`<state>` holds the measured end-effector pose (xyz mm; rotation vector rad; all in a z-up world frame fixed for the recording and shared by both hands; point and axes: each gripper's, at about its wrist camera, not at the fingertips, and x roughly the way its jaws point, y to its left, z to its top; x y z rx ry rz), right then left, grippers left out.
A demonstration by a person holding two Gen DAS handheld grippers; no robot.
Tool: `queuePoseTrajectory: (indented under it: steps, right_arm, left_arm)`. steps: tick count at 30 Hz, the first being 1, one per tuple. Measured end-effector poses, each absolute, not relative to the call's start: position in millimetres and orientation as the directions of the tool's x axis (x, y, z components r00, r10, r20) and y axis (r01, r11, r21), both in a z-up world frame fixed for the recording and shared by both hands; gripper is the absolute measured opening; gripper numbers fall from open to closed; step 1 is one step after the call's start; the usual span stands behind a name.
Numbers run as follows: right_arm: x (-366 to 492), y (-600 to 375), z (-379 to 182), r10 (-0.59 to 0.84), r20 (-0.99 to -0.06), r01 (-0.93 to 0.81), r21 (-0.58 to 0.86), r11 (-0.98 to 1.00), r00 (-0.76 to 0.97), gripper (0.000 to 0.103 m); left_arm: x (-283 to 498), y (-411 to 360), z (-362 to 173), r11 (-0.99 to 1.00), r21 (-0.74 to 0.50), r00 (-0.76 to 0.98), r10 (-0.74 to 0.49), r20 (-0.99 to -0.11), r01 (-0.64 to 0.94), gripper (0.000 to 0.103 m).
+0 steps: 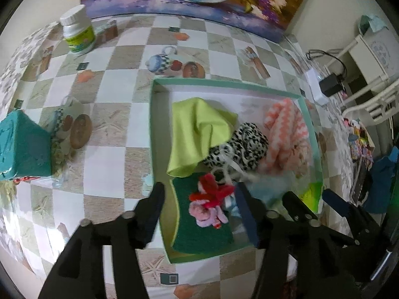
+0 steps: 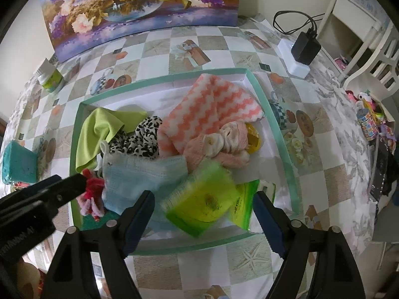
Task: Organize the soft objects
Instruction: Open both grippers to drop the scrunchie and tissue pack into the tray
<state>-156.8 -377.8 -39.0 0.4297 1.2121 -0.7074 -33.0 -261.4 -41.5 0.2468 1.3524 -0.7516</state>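
Observation:
A shallow green-rimmed box (image 1: 152,129) (image 2: 276,114) on the checked table holds soft things: a lime cloth (image 1: 197,134) (image 2: 94,134), a leopard-print cloth (image 1: 239,147) (image 2: 142,137), a pink-and-white zigzag towel (image 1: 286,134) (image 2: 212,107), a dark green pad (image 1: 199,234), a red-and-pink fluffy toy (image 1: 212,201) (image 2: 91,194), a light blue cloth (image 2: 139,179), pink socks (image 2: 219,144) and a green-wrapped sponge pack (image 2: 202,199). My left gripper (image 1: 202,206) is open over the toy and pad. My right gripper (image 2: 204,211) is open around the sponge pack, which looks blurred.
A white bottle with a green label (image 1: 77,32) (image 2: 51,78) stands at the back left. A teal box (image 1: 22,149) (image 2: 17,162) sits at the left. A flower painting (image 2: 139,10) leans on the wall. A white power strip with a black adapter (image 2: 301,52) lies at the back right.

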Motion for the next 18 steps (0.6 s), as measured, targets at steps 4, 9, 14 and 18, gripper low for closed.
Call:
queuePoseTrajectory:
  steps: [4,9,14,18]
  right_arm:
    - [-156.9,-377.8,-37.6,-0.273,-0.945,0.698,-0.075,0.712,0.177,0.085]
    - [-158.2,-379.1,-37.4,-0.278,-0.944,0.704,-0.076,0.706,0.177,0.085]
    - [-158.5,-379.8,-36.9,-0.289,-0.941,0.710,-0.083,0.699,0.175,0.094]
    - [-159.2,-380.6,-34.7,-0.310,-0.935,0.718,-0.094,0.690,0.175,0.103]
  left_arm:
    - [-26.9,-255.7,-39.2,0.768,-0.236,0.058,-0.333,-0.941,0.596,0.066]
    - [-21.5,-249.8,-38.5,0.792,-0.194,0.106,-0.309,-0.945,0.579,0.076]
    - [-15.2,-243.7,-40.7,0.822,-0.134,0.171,-0.270,-0.948,0.554,0.096]
    - [-11.3,-239.8,-42.8,0.837,-0.088,0.205,-0.232,-0.951,0.540,0.096]
